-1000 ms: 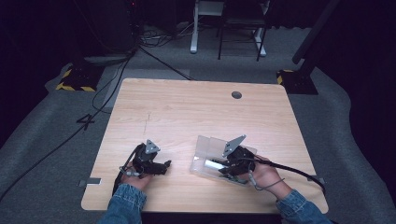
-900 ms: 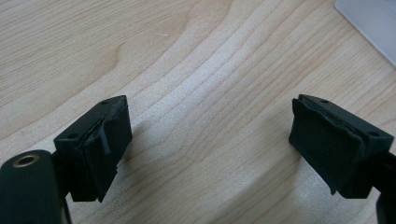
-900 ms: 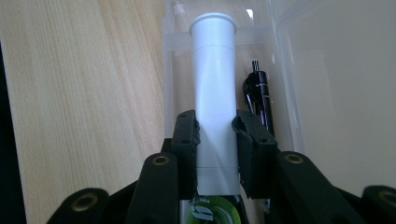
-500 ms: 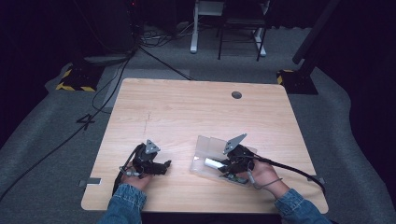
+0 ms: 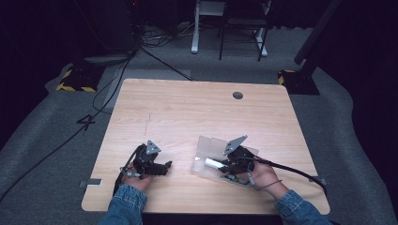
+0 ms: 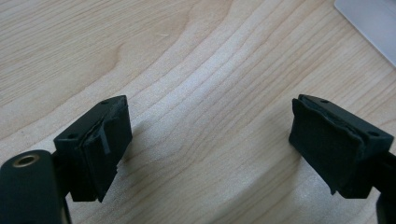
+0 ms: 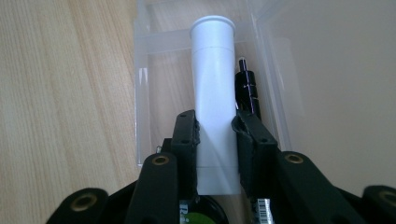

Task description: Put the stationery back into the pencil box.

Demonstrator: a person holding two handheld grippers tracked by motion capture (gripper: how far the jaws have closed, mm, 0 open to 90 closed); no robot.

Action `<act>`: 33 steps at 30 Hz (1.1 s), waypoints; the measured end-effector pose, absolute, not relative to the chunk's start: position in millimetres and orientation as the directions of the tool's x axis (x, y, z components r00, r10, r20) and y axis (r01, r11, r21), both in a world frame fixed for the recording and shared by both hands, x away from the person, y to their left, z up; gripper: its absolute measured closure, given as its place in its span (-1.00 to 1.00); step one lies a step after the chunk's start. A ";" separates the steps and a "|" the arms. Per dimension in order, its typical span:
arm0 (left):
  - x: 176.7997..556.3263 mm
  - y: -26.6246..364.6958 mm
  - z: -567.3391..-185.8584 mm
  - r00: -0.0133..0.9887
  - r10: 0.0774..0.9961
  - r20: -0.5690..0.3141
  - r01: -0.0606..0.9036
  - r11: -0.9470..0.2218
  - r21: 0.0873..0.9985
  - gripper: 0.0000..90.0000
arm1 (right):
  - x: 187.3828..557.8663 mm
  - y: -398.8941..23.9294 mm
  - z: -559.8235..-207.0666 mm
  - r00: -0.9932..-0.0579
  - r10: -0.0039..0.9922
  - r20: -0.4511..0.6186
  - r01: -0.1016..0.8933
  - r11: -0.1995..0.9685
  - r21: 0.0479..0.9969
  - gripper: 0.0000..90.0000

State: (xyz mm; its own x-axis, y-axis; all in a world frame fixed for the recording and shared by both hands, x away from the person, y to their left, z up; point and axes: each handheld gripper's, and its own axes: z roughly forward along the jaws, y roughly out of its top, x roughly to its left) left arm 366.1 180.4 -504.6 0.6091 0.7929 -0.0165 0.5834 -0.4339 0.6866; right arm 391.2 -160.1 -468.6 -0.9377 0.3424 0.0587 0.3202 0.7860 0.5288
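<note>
Two grippers are at work near the front edge of the table (image 5: 155, 112), and the clear plastic box (image 5: 209, 152) is the thing to steer by. The right gripper (image 7: 215, 123) has its jaws clamped on a white tube (image 7: 213, 74), which lies lengthways inside the box, its flanged end pointing away from the hand; gripping it low on the body like this looks to me like the way to lift it out of, or settle it into, the narrow tray without knocking the walls. The left gripper (image 5: 165, 165) rests on the wood to the left of the box, well apart from it, jaws standing wide with nothing between them (waiting its turn, I would guess, or ready to steady the box). From the high view the tube is little more than a pale glint (image 5: 213, 163) in the box under the right hand (image 5: 260, 174). The right gripper view adds a slim black pen-like piece (image 7: 247, 91) lying just beside the tube, on the side nearer the open lid (image 7: 336, 70). The left gripper view gives bare wood grain between its pads (image 6: 100, 140) and a corner of the box (image 6: 373, 23) at the far edge.
</note>
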 end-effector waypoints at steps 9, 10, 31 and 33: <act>366.1 180.4 -504.5 0.609 0.793 -0.014 0.582 -0.435 0.687 -0.71 | 388.0 -159.5 -468.5 -0.937 0.349 0.037 0.314 0.789 0.528 0.51; 366.0 180.3 -504.7 0.609 0.793 -0.019 0.584 -0.433 0.686 -0.71 | 388.8 -159.8 -468.0 -0.932 0.358 0.061 0.334 0.779 0.531 0.42; 366.0 180.3 -504.7 0.609 0.793 -0.019 0.584 -0.433 0.687 -0.71 | 387.8 -174.3 -454.9 -0.923 0.383 0.046 0.350 0.782 0.516 0.92; 366.1 180.5 -504.5 0.609 0.793 -0.014 0.582 -0.435 0.687 -0.71 | 388.0 -174.8 -454.5 -0.923 0.382 0.045 0.350 0.782 0.515 0.89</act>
